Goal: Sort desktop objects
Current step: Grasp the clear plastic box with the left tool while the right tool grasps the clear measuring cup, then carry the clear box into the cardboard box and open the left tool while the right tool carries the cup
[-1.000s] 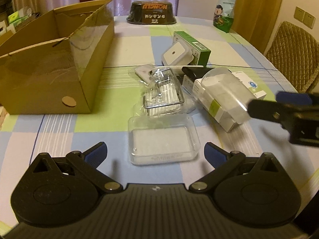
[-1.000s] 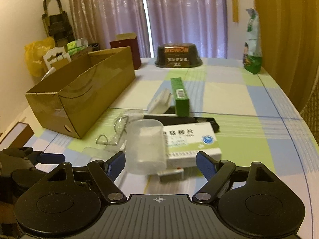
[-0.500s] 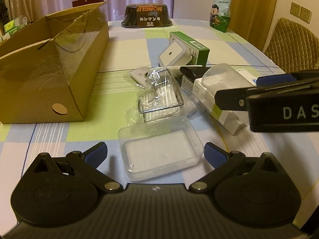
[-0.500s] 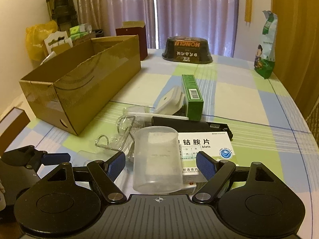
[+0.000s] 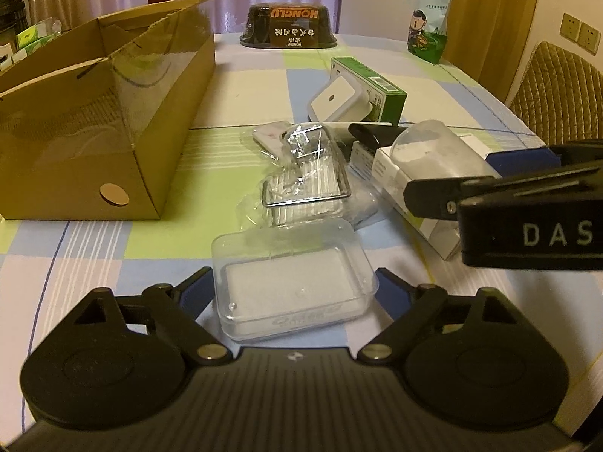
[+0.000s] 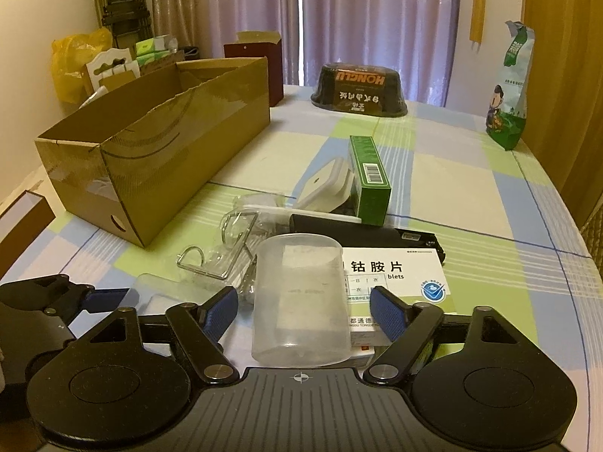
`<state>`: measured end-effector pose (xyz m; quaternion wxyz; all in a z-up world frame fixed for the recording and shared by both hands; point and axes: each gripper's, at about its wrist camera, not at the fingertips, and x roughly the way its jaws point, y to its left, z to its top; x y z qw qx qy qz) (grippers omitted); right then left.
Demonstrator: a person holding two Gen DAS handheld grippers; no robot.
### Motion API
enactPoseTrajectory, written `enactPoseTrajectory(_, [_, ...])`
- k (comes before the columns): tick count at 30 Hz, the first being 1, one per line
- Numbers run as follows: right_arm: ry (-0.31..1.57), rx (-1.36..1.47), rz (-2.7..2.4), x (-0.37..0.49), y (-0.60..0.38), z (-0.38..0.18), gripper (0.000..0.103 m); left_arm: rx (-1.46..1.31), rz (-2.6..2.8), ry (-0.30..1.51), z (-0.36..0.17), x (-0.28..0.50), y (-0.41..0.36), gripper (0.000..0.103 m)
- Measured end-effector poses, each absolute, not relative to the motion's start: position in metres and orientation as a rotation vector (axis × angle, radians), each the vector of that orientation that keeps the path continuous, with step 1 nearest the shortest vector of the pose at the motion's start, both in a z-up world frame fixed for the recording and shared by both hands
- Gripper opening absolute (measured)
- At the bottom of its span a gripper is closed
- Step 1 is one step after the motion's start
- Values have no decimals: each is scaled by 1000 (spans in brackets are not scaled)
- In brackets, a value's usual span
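Observation:
A clear plastic tray lies between the open fingers of my left gripper, not clamped. A translucent plastic cup lies on its side on a white medicine box, between the open fingers of my right gripper. In the left wrist view the right gripper reaches in from the right over the cup. Behind lie a wire rack in crinkled plastic, a black flat box, a white adapter and a green carton.
A long open cardboard box stands on the left of the checked tablecloth. A dark HONGLU bowl pack and a green snack bag stand at the far end. A padded chair is at the right.
Both grippers moved forward: the clear tray now sits between the left fingers and the cup between the right fingers. The right gripper came further into the left wrist view.

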<state>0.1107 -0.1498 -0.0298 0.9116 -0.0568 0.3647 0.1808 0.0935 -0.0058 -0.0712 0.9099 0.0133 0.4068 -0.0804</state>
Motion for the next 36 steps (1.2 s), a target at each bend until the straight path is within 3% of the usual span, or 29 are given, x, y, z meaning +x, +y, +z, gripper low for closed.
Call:
enactPoseTrajectory(4, [764,-132,367,112,-148,-33,67,14,-171,832,-68,92,-3,87])
enactPoseTrajectory(6, [767,-134,365,112,-149,-34,51,16,-176,823,-66,90,-3,86])
enactPoseTrajectory(36, [686,-119,350,90,-150,14,51,-9,-148,698,2,66,20,86])
